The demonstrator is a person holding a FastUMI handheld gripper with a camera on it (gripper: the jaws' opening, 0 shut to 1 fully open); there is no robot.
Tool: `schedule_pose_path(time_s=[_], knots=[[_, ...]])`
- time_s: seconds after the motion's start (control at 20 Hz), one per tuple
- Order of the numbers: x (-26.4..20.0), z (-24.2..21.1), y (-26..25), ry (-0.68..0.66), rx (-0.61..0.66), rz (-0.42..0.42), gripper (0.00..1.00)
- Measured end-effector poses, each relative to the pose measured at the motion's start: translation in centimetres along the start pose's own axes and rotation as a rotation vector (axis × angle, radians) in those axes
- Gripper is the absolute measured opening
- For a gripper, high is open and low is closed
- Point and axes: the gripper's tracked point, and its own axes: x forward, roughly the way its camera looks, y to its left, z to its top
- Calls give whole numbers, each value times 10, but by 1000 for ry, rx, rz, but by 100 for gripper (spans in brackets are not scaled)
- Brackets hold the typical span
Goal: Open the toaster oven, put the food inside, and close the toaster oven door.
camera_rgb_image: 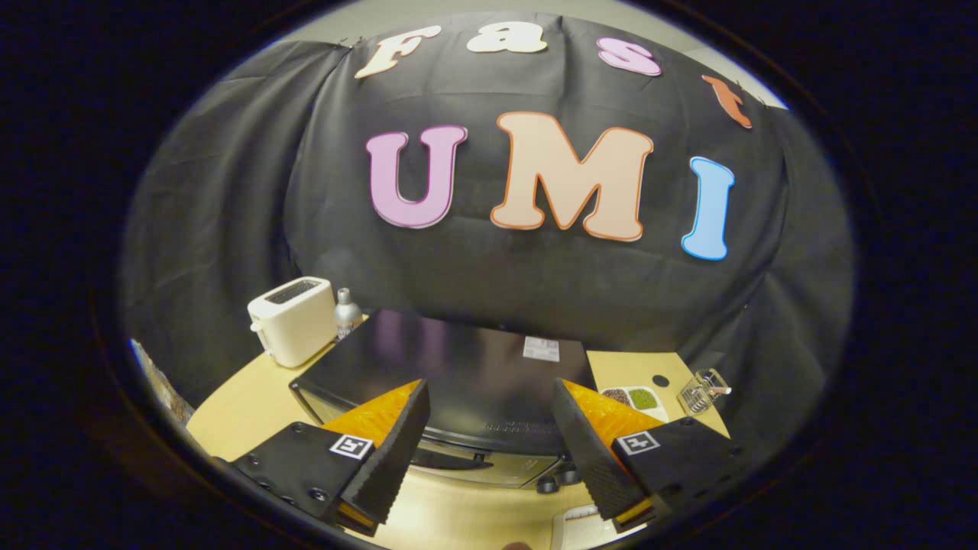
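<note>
A black toaster oven [458, 367] stands on the pale wooden table [244, 405], seen from above and in front. Its glossy top faces me and its front edge with the door [481, 466] lies just ahead of my fingers; the door looks closed. My gripper [489, 412] hovers above the oven's front, open, with nothing between its fingers [390, 451]. A white divided dish of food [634, 401] with dark and green portions sits to the right of the oven, beyond the right finger. A white edge of something [581, 523] shows on the table below the right finger.
A white slot toaster [294, 321] stands at the back left of the table with a small silver bottle [346, 312] beside it. A clear glass cup [703, 391] sits right of the food dish. Black cloth walls close in behind the table.
</note>
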Motion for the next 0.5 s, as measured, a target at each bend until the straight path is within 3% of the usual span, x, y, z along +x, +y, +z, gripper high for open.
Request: schedule_pose_path(time_s=[0.5], knots=[[17, -40, 8, 82, -39, 12, 100]])
